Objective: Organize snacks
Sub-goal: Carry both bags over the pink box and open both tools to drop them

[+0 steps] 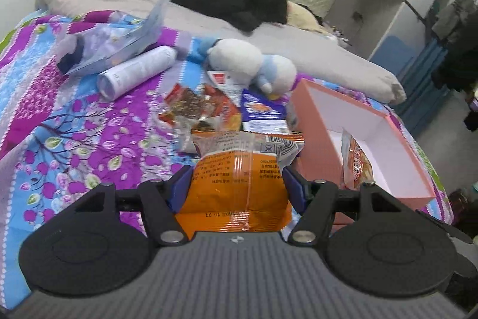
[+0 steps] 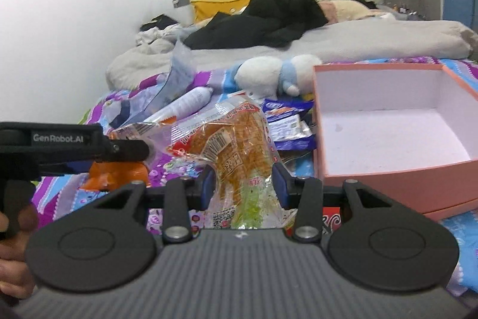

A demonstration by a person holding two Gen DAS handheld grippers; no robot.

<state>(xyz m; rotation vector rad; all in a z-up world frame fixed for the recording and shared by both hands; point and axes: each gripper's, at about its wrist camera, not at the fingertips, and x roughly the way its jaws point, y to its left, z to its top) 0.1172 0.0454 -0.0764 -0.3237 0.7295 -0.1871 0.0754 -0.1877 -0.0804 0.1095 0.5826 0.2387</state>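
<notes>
Both hands loaded. Left fingers point(image 1: 239, 184) clamp an orange packet point(image 1: 239, 181) across its middle, pads pressing both sides. Right fingers point(image 2: 243, 184) pinch a clear noodle pack point(image 2: 239, 145) at its lower half; top end sticks up free.

Handling guess: both light, film slick and crinkly, air-puffed, contents brittle. Grip mid-body, modest squeeze; grabbing a sealed edge risks slip or tear. The noodle pack is floppy above the pinch, so I expect it to sway.

Pink box point(image 2: 397, 169) is the landmark, open, white inside. Orange packet hangs just left of the box; noodle pack also left of it, near its front corner. The left view shows one orange-red pack point(image 1: 357, 163) already inside the box. Remaining snacks point(image 1: 209, 106) lie left of the box, beside a blue packet point(image 1: 261, 112).

Surface: a soft bed point(image 1: 89, 139) with a purple floral sheet, not a firm worktop, so things sink and tilt. A plush toy point(image 1: 248, 62) sits behind the box, a white tube point(image 1: 137, 72) further left. Dark clothes are piled further back, near the headboard.
</notes>
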